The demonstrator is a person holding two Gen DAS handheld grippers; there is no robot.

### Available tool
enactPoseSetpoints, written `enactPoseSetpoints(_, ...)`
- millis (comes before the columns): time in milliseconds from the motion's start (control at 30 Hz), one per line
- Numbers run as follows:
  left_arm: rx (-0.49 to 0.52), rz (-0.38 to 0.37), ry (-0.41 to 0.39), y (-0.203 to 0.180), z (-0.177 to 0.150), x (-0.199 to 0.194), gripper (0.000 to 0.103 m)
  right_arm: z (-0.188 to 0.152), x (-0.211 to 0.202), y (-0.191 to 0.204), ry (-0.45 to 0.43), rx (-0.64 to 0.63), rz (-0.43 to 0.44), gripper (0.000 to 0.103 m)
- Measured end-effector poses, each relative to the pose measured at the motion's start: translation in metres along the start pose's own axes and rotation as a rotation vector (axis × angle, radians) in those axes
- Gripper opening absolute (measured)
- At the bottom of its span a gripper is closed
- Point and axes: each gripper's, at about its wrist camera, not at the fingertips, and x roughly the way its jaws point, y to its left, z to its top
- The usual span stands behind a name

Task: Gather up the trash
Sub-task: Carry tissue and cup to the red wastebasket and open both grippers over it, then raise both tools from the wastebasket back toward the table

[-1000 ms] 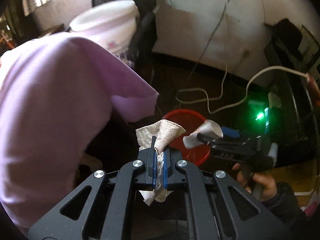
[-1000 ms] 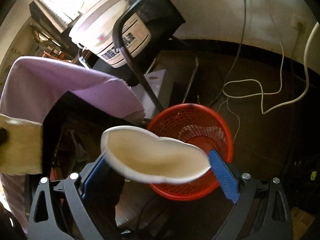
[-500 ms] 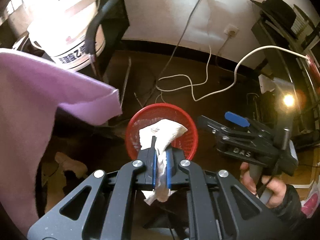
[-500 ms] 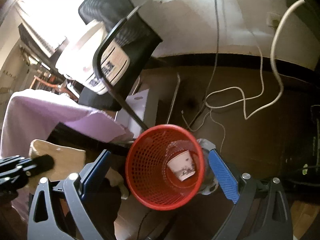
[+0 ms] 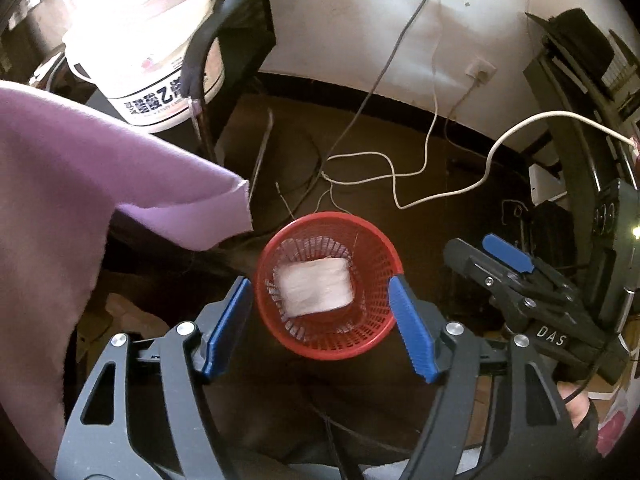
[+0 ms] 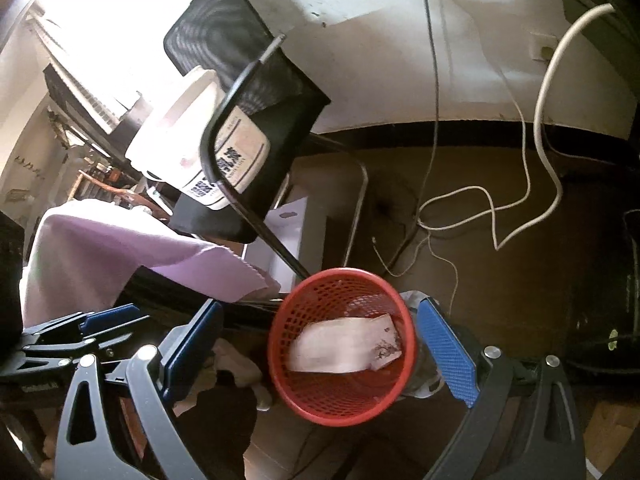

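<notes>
We are holding the left hand-held gripper pointed steeply down over the red mesh wastebasket, and its jaws are opening, with nothing pinched between the blue pads. The white paper towel is lying loose inside the wastebasket, well below the fingertips and free of them. In the right wrist view the same towel is resting against the basket's inner wall, a smaller white scrap showing at its far end.

We are keeping the right hand-held gripper beside and above the basket too, its jaws standing wide apart and empty. From the left wrist view it is showing at the right edge, with a hand gripping its handle.

Beyond the basket, white cables are trailing across the dark floor toward the wall. A purple cloth is draping over the tabletop edge at the left, and a white bucket is sitting behind a black chair.
</notes>
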Motion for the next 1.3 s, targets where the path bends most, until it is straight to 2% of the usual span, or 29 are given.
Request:
enactPoseSetpoints(333,-0.057,0.077,-0.054,0.027,-0.029,-0.039,0.077,0.001,-0.008,0.029,-0.003,-0.05,0.022,0.096)
enactPoseSetpoints(533,-0.079,0.112,-0.089,0.035,-0.048,-0.062,0.079,-0.002,-0.016,0.05,0.02,-0.11,-0.028,0.096)
enactPoseSetpoints(767,-0.111,0.185,-0.176,0.048,-0.073,-0.102,0.083,-0.005,-0.039,0.084,-0.019,-0.219,-0.073,0.097)
enactPoseSetpoints(933,-0.168,0.255,-0.243,0.063,-0.094,-0.136,0.085,-0.012,-0.065,0.12,-0.082,-0.346,-0.133,0.097)
enactPoseSetpoints(1100,-0.23,0.293,-0.316,0.081,-0.12,-0.176,0.087,-0.026,-0.089,0.161,-0.173,-0.503,-0.211,0.097)
enactPoseSetpoints(1300,-0.335,0.347,-0.408,0.113,-0.159,-0.229,0.089,-0.05,-0.12,0.208,-0.288,-0.666,-0.206,0.097)
